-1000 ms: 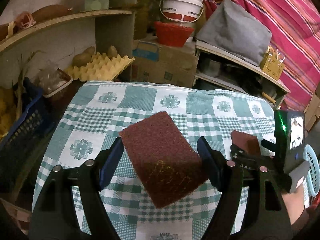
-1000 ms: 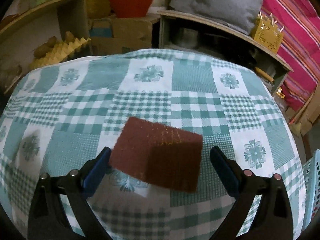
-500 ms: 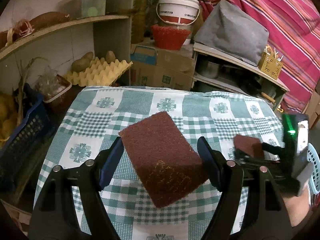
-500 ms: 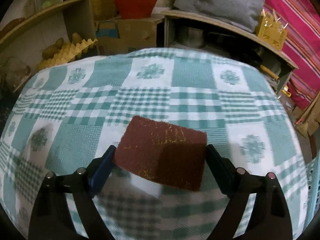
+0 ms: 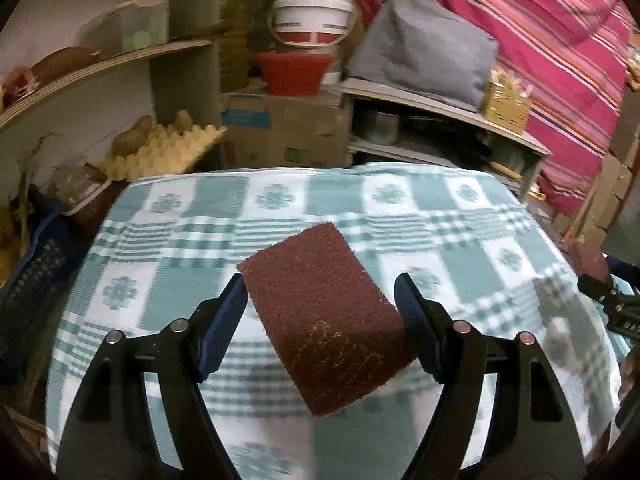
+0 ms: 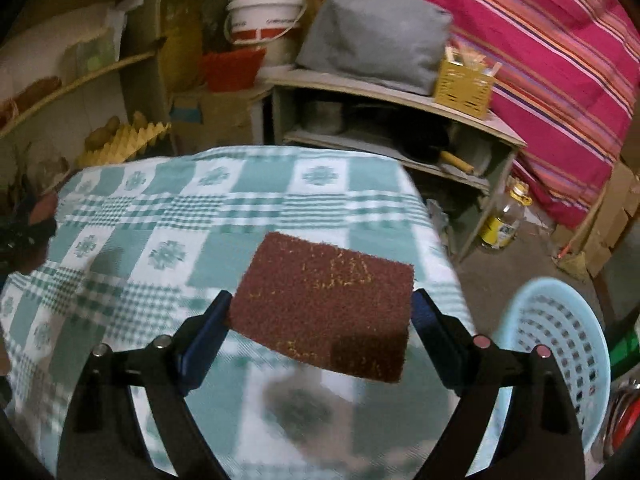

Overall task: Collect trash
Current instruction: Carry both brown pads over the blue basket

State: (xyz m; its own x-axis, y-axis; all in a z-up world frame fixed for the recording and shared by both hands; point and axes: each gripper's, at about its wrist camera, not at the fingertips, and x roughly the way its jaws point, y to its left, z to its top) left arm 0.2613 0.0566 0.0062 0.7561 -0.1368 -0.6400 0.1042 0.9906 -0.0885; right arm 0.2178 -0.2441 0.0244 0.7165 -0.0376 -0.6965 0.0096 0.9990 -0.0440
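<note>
Two maroon scouring pads are held above the table's green checked cloth [image 5: 192, 240]. My left gripper [image 5: 320, 284] is shut on one pad [image 5: 324, 328], which sits slanted between the blue fingers and throws a shadow on the cloth. My right gripper [image 6: 322, 298] is shut on the other pad [image 6: 332, 280], flat across its jaws, over the table's right edge. A light blue plastic basket [image 6: 560, 344] stands on the floor just right of that gripper. In the left wrist view, the right gripper [image 5: 604, 296] shows at the far right edge.
Shelves behind the table hold an egg tray with potatoes [image 5: 160, 152], cardboard boxes [image 5: 280, 132], a red basin [image 5: 292, 72] and a white bucket [image 5: 312, 16]. A dark blue crate [image 5: 28, 276] stands to the left. An oil bottle [image 6: 504, 220] is on the floor by a low shelf.
My right gripper closed on its pad, lifted it and swung right past the table's edge, bringing the blue basket into view. My left gripper drew back a little, still holding its pad.
</note>
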